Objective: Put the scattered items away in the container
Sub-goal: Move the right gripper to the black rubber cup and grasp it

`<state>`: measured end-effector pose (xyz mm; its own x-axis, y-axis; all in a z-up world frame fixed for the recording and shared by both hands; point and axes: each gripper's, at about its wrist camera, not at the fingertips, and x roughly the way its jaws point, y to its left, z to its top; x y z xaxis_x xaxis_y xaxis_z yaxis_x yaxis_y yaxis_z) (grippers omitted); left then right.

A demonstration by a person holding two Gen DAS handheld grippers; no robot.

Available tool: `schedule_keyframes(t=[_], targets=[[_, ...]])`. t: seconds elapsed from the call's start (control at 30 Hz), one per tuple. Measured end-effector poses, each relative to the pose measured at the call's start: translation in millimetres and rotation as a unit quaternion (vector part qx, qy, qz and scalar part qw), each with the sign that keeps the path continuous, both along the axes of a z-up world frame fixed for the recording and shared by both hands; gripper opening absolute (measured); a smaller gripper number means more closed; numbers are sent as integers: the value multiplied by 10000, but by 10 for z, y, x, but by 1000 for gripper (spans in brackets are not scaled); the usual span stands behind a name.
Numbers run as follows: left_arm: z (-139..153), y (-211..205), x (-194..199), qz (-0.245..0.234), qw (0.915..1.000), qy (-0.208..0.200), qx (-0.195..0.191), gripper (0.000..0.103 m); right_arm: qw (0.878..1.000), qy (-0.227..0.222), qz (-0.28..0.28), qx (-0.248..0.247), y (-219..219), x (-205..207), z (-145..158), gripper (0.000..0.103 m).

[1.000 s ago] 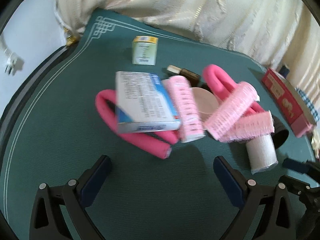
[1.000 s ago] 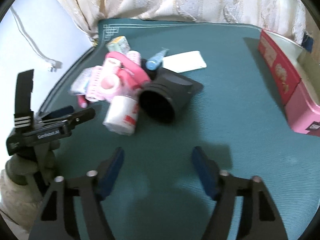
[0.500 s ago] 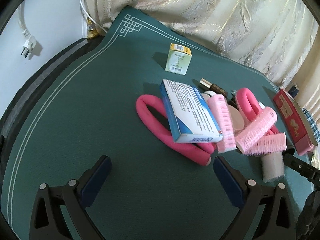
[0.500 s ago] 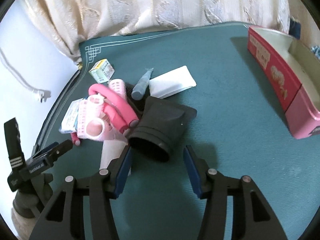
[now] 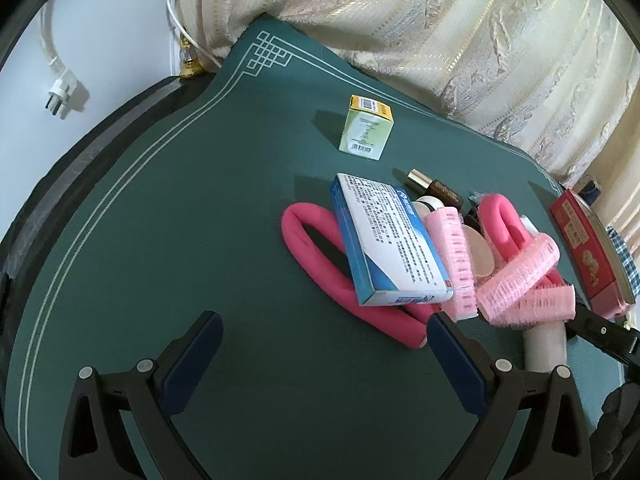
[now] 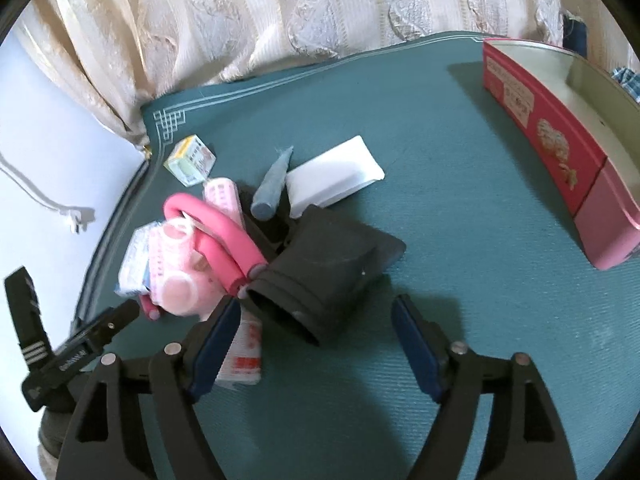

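A pile of items lies on the green mat (image 5: 168, 240): a blue-white box (image 5: 388, 240), pink foam rollers (image 5: 316, 256), pink bristle curlers (image 5: 520, 280), a white bottle (image 5: 544, 344) and a small green-yellow box (image 5: 366, 126). In the right wrist view, a black hair-dryer nozzle (image 6: 324, 276) lies beside the pile, with a white pack (image 6: 334, 176) and a grey-blue tube (image 6: 274, 184) behind. The red-pink container (image 6: 560, 152) stands open at the right. My left gripper (image 5: 324, 344) is open and empty, short of the pile. My right gripper (image 6: 320, 336) is open, its jaws flanking the nozzle's near end.
Cream curtains hang behind the table. A white plug and cable (image 5: 60, 92) hang on the wall at the left. The container also shows in the left wrist view (image 5: 584, 248) at the far right. The mat's left edge curves down to a dark table rim (image 5: 80, 152).
My right gripper moved forward to the black nozzle, jaws now either side of its mouth. My left gripper pulled back and left, so the pile sits further right.
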<state>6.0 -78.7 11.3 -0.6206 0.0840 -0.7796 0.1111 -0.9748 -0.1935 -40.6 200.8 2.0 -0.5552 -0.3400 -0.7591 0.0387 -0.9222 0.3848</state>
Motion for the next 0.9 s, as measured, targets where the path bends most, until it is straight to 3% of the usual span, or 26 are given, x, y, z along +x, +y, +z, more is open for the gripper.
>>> schedule_keyframes(t=[0.23, 0.3, 0.57, 0.9], targets=[[22, 76, -2, -56, 10000, 12, -41, 103, 9992, -64, -278, 286, 11, -131, -43, 81], [40, 76, 10, -38, 10000, 33, -64, 103, 9963, 38, -563, 649, 95, -108, -16, 81], [71, 132, -37, -50, 9999, 38, -124, 103, 9869, 136, -1232, 1028, 542, -4, -2, 81], [130, 264, -133, -76, 9994, 101, -329, 103, 9929, 504, -755, 774, 498, 269, 101, 81]])
